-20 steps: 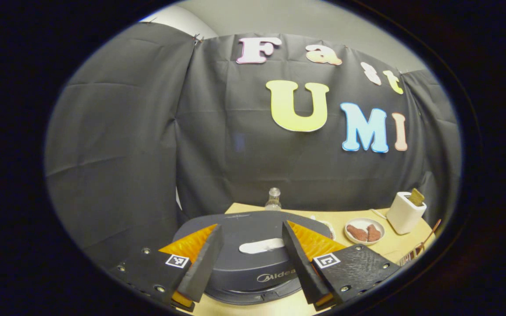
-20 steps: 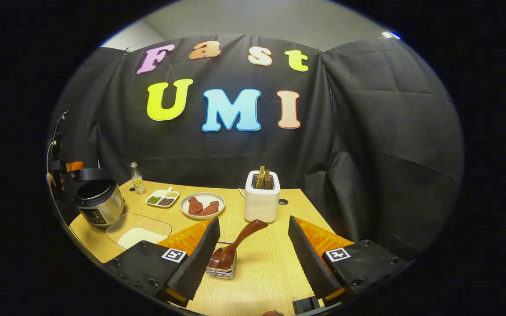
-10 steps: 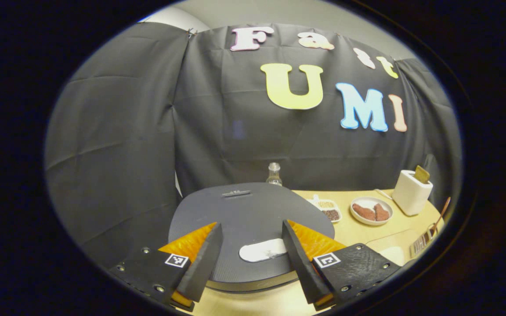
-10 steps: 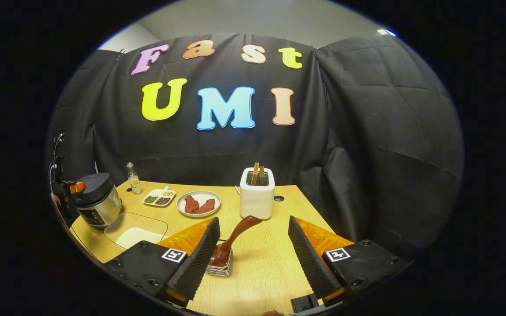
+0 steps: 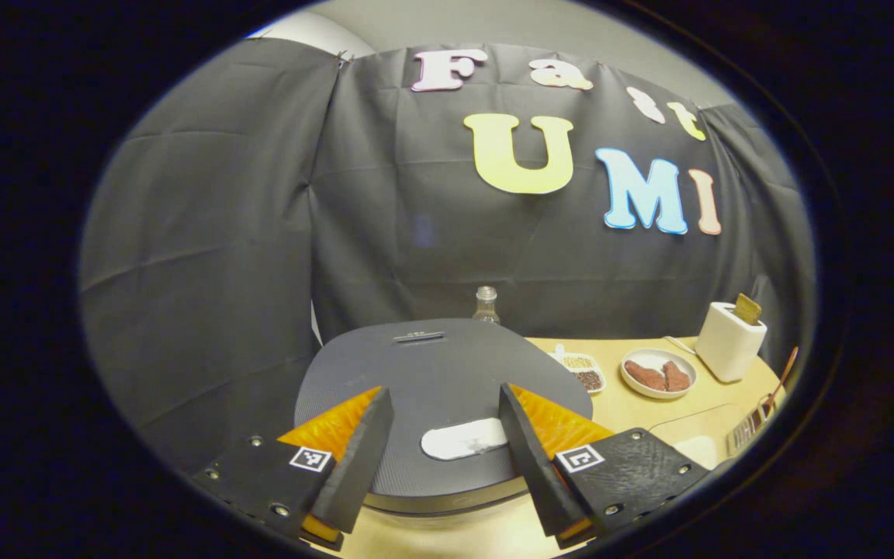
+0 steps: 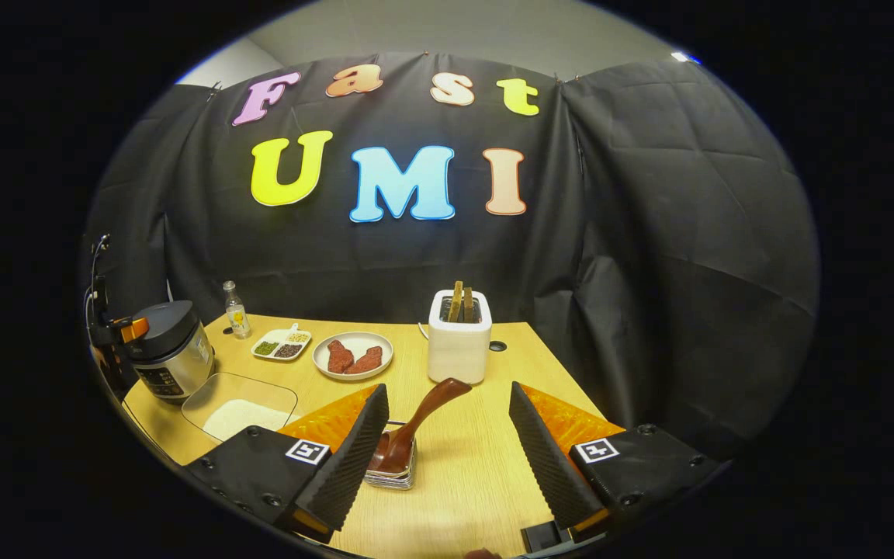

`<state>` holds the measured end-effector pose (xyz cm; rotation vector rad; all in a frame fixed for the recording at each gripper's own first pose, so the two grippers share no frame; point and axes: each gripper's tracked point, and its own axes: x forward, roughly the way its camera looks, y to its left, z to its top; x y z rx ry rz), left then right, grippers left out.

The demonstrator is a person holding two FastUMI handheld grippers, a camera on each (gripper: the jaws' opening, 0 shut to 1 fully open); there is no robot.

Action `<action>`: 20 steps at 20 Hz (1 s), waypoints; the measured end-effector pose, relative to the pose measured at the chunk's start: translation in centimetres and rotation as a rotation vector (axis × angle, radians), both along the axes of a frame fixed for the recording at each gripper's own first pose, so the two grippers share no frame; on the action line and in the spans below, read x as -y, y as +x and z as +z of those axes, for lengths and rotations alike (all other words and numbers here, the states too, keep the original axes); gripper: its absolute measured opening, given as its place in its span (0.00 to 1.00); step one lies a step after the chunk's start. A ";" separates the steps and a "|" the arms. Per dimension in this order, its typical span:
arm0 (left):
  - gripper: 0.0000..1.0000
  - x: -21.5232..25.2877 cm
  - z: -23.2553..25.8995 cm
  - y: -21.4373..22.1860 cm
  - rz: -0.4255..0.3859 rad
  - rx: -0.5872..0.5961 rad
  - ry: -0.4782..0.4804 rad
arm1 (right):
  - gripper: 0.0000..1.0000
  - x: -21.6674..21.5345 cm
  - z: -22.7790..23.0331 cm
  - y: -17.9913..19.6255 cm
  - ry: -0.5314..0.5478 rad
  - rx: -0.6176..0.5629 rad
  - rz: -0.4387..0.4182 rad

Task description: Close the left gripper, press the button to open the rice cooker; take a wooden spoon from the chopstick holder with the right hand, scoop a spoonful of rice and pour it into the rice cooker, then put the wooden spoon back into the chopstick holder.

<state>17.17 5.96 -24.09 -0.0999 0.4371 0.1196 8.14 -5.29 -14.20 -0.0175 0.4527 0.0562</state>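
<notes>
The rice cooker [image 5: 447,365] stands with its dark grey lid down, and its white button [image 5: 464,439] sits at the lid's near edge. My left gripper [image 5: 444,392] is open just above the lid, with one finger on each side of the button. In the right gripper view the cooker [image 6: 169,353] is at the far left, with the left gripper [image 6: 115,332] beside it. The wooden spoon [image 6: 420,419] leans in the chopstick holder [image 6: 391,472], handle up. My right gripper [image 6: 448,388] is open, the handle between its fingers but untouched. White rice lies in a glass tray [image 6: 241,405].
A white toaster [image 6: 459,345] stands behind the spoon. A plate of meat [image 6: 352,357], a divided condiment dish [image 6: 280,345] and a small bottle [image 6: 236,310] line the table's back. The table edge runs close beneath both grippers.
My left gripper has risen from facing the cooker's front to looking down over the lid. The right gripper has barely shifted. Both stay open.
</notes>
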 end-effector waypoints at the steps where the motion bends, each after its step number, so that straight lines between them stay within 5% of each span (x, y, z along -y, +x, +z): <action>1: 0.89 0.1 -0.3 -0.2 -0.001 -0.002 -0.008 | 0.99 -0.3 -0.1 0.1 0.003 -0.004 0.003; 6: 0.88 0.2 0.4 -0.3 -0.014 0.090 0.021 | 0.99 -1.4 0.4 1.2 0.023 0.001 0.007; 20: 0.84 0.5 4.2 1.2 -0.046 0.120 0.143 | 0.99 -3.0 2.9 3.4 0.076 0.075 0.022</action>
